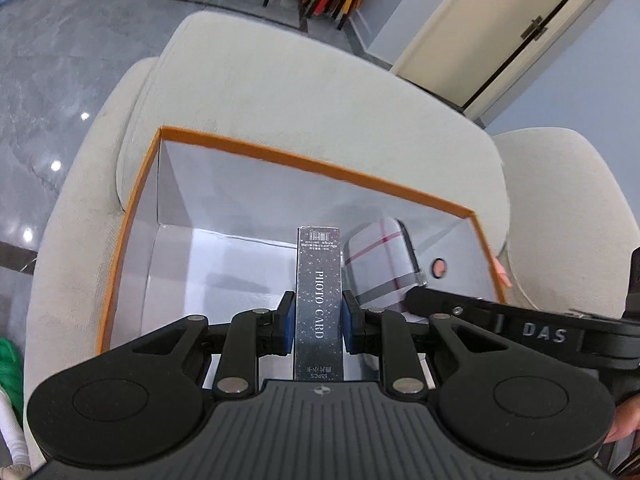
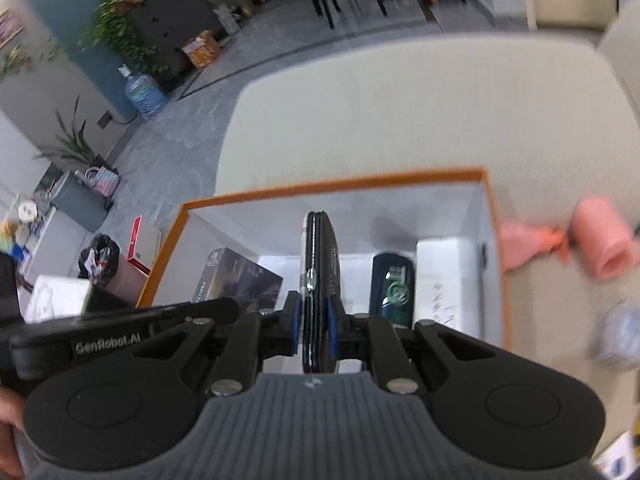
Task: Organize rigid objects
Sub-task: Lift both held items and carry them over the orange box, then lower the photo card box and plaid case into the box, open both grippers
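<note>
Matt cardboard for the orange-rimmed box (image 1: 120, 240), with smooth pale inner walls. Glossy speckled card on the photo card box (image 1: 319, 304), catching light along its face. Shiny black plastic on the flat case (image 2: 318, 280) with a small metal fitting. Matt black plastic on the left tool (image 1: 319, 320) and right tool (image 2: 316, 326), ribbed housing, blue rubbery pads (image 1: 286, 330). Soft, slightly rough cream cloth on the armchair (image 1: 300, 88). Polished grey stone-look floor (image 1: 48, 92).

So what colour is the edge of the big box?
Orange. The box rim runs orange around white inner walls, clearest in the left wrist view.
</note>
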### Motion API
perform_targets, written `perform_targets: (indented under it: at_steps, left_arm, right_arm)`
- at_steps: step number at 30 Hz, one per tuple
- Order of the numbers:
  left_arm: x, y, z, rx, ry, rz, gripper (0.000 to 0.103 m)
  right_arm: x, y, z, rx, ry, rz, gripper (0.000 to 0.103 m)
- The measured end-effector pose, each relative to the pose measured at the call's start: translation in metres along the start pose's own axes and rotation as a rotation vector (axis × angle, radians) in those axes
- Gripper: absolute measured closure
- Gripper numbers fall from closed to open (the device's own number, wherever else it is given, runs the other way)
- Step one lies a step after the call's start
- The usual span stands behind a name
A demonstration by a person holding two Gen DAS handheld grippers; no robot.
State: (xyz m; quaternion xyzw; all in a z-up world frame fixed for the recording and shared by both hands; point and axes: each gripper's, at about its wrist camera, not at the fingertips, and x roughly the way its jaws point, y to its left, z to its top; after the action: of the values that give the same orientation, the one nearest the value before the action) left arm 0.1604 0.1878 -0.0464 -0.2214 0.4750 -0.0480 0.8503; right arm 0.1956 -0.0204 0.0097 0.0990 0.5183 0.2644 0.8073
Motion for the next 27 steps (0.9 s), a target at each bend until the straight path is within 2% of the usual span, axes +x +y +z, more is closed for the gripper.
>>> perform_targets:
  at_steps: [12,17,22,27]
  left_arm:
    - [0.046,0.026,0.012,-0.055,0.068,0.028,0.078]
    - [0.055,0.035,0.010,-0.076,0.086,0.013,0.078]
    - [0.057,0.038,0.007,-0.078,0.090,0.031,0.078]
    - [0.057,0.037,0.009,-0.097,0.084,0.034,0.078]
  right_arm:
    - [0.066,-0.014,0.006,0.077,0.085,0.010,0.091]
    - [0.073,-0.015,0.012,0.060,0.111,0.036,0.090]
    - [0.072,-0.019,0.019,0.038,0.133,-0.045,0.090]
    - [0.077,-0.025,0.018,0.112,0.147,-0.012,0.091]
